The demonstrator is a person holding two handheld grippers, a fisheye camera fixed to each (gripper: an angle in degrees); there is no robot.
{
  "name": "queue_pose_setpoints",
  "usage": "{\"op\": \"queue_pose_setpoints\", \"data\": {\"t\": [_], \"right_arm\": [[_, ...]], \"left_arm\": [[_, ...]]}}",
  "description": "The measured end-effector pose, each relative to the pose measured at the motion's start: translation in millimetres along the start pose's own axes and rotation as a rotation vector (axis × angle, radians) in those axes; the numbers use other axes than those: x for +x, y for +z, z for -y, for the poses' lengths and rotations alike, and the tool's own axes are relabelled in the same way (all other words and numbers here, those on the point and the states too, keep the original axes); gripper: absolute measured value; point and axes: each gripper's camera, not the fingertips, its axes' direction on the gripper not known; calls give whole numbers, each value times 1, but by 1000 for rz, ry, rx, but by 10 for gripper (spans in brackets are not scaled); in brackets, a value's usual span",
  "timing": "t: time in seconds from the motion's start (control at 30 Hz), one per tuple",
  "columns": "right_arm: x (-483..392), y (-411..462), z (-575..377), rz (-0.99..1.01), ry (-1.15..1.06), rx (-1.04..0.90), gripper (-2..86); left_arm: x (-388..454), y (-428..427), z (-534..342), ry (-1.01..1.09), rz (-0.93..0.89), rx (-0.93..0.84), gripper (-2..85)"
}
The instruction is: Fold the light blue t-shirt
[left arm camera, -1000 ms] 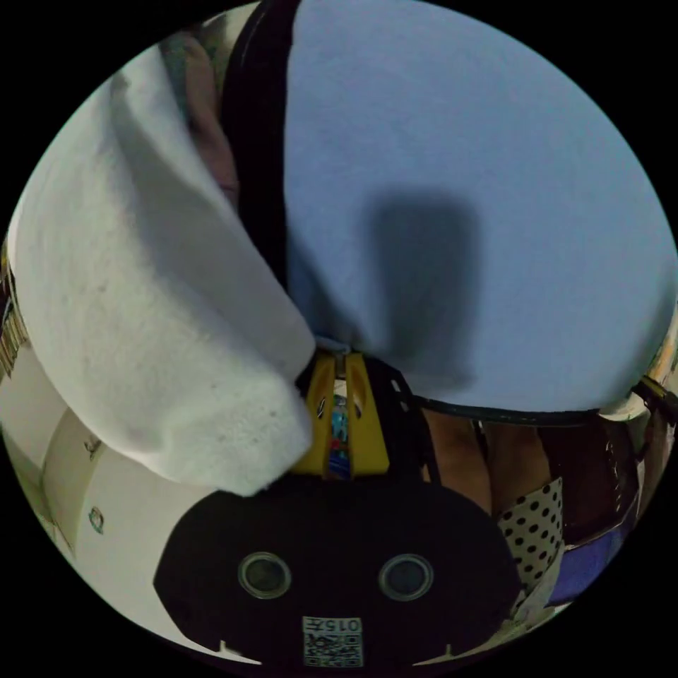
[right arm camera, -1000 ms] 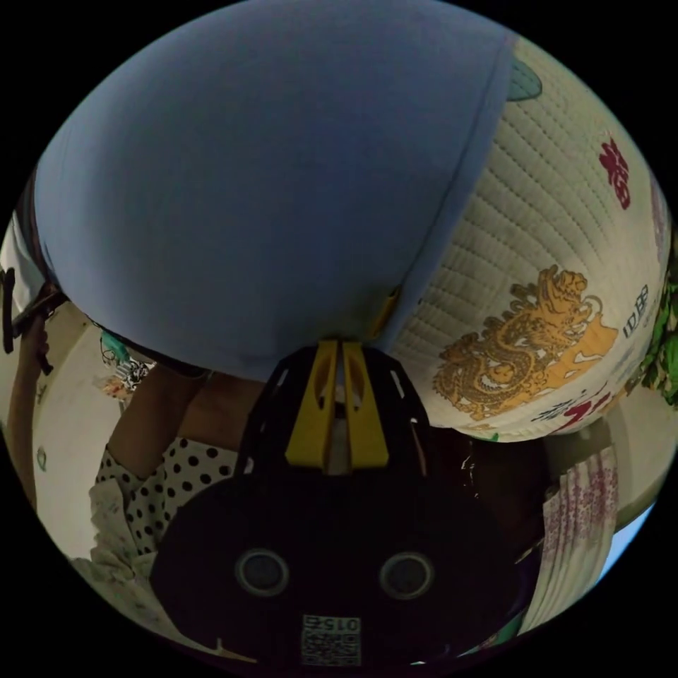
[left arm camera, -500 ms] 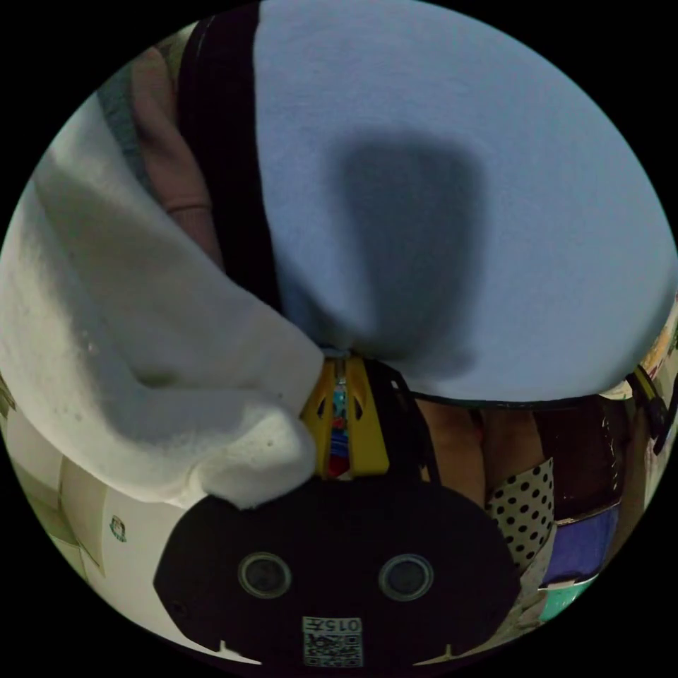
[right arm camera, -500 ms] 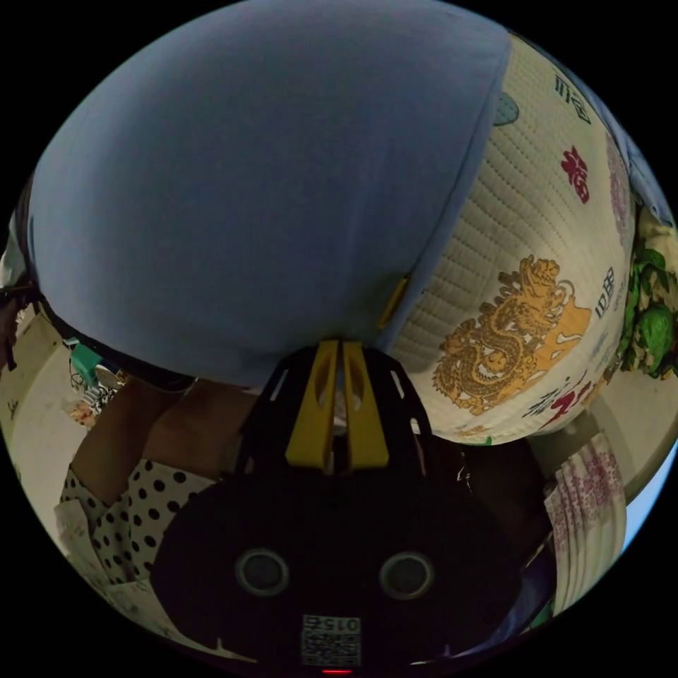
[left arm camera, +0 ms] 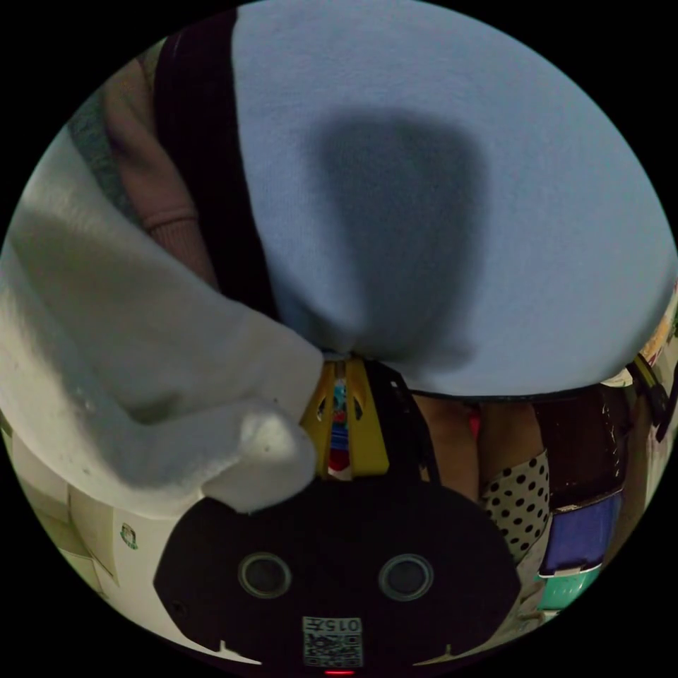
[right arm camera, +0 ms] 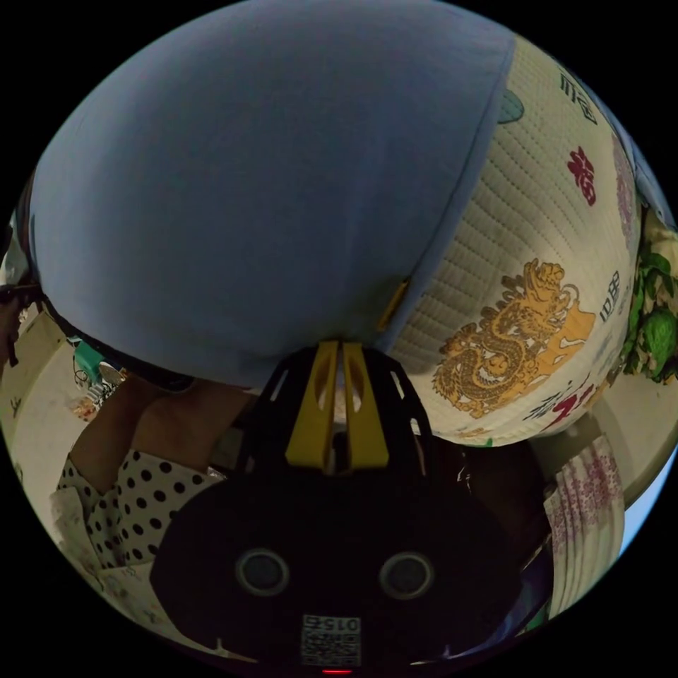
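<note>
Pinching light blue t-shirt [left arm camera: 438,212] edge: left gripper [left arm camera: 344,361], right gripper [right arm camera: 340,346], fingers pressed together. Shirt spreads toward 12 o'clock over quilt [right arm camera: 537,282]. Risk: white garment [left arm camera: 141,353] at 9 o'clock, apparently snagged, dragging into fold.

the light blue t-shirt [left arm camera: 452,198] is cut off by the edge of both views. its hem covers the tips of the left tool [left arm camera: 345,360] and of the right tool [right arm camera: 340,346].
</note>
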Motion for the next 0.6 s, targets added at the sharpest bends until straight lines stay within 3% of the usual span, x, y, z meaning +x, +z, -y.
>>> {"op": "queue_pose_setpoints", "data": {"t": [0.6], "right_arm": [[-7, -1, 9, -4, 9, -25, -3]], "left_arm": [[-11, -2, -21, 60, 3, -26, -7]]}}
